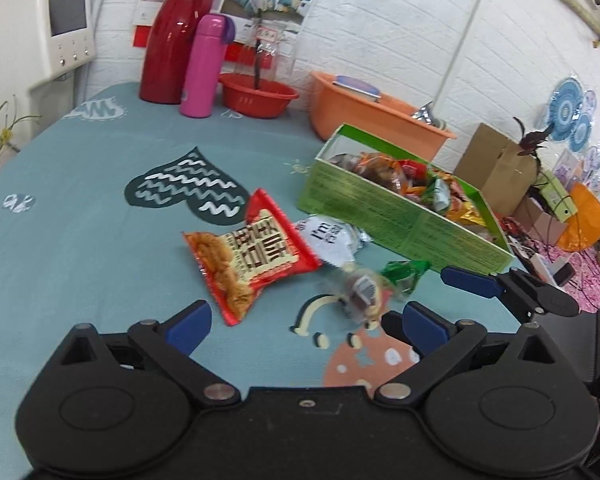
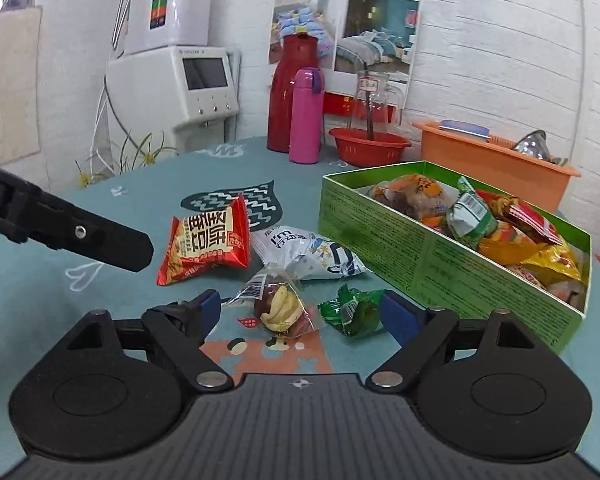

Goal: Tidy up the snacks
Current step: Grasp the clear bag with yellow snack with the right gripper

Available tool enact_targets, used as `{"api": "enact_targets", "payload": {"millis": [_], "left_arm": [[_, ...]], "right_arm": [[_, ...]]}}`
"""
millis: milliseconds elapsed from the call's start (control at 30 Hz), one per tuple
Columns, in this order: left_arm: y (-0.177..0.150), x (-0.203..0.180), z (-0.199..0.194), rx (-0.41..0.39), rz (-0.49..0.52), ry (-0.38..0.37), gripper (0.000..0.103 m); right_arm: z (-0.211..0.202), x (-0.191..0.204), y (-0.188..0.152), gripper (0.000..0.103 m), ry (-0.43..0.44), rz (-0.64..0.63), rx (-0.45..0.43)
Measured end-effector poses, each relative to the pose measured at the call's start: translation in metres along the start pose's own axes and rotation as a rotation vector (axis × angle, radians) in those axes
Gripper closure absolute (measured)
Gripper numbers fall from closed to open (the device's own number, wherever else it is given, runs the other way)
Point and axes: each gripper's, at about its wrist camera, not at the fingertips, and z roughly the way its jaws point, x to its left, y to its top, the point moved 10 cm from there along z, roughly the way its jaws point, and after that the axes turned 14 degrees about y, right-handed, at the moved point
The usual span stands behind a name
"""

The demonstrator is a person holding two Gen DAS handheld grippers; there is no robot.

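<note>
A green box [image 1: 396, 216] [image 2: 412, 248] holds several snack packets. On the teal tablecloth lie a red snack bag [image 1: 248, 256] [image 2: 208, 240], a white packet [image 1: 332, 236] [image 2: 312, 252], a clear date-and-nut packet [image 1: 362, 290] [image 2: 278, 304] and a small green packet [image 1: 404, 274] [image 2: 352, 308]. My left gripper [image 1: 306, 320] is open and empty, just short of the clear packet. My right gripper [image 2: 304, 312] is open, its fingers either side of the clear and green packets; one of its fingers [image 1: 472, 280] shows in the left wrist view.
At the back stand a red flask [image 1: 176, 36], a pink bottle [image 1: 204, 68], a red basin [image 1: 258, 94] with a glass jar, and an orange tub [image 1: 376, 114]. A white appliance [image 2: 188, 88] stands beyond the table. Cardboard boxes [image 1: 496, 164] sit on the floor.
</note>
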Motion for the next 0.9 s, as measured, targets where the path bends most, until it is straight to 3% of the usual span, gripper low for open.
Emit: {"api": "enact_targets", "payload": {"millis": [200,233,267,367,633,767,900], "left_arm": [[0.000,0.009,0.008,0.015,-0.037,0.012,0.000],[0.000,0.009,0.008,0.016,-0.038,0.012,0.000],[0.000,0.009,0.009,0.016,-0.038,0.010,0.000],[0.000,0.006,0.012,0.020,-0.033,0.004,0.000],[-0.008,-0.007,0.023,0.057,-0.018,-0.011,0.000],[-0.014,-0.015,0.023,0.077,-0.010,-0.029,0.000],[-0.022,-0.032,0.015,0.115,-0.029,-0.176,0.000]], "right_arm": [[0.032,0.001,0.000,0.000,0.015,-0.057,0.048],[0.036,-0.001,-0.003,0.014,0.011,-0.055,0.069],[0.038,-0.001,-0.006,0.021,0.012,-0.044,0.085],[0.030,0.003,-0.012,0.026,0.042,-0.030,0.110],[-0.003,0.026,-0.031,0.024,0.105,0.021,0.107],[-0.014,0.028,-0.037,0.016,0.090,0.052,0.097],[-0.018,0.025,-0.041,0.009,0.081,0.079,0.091]]}}
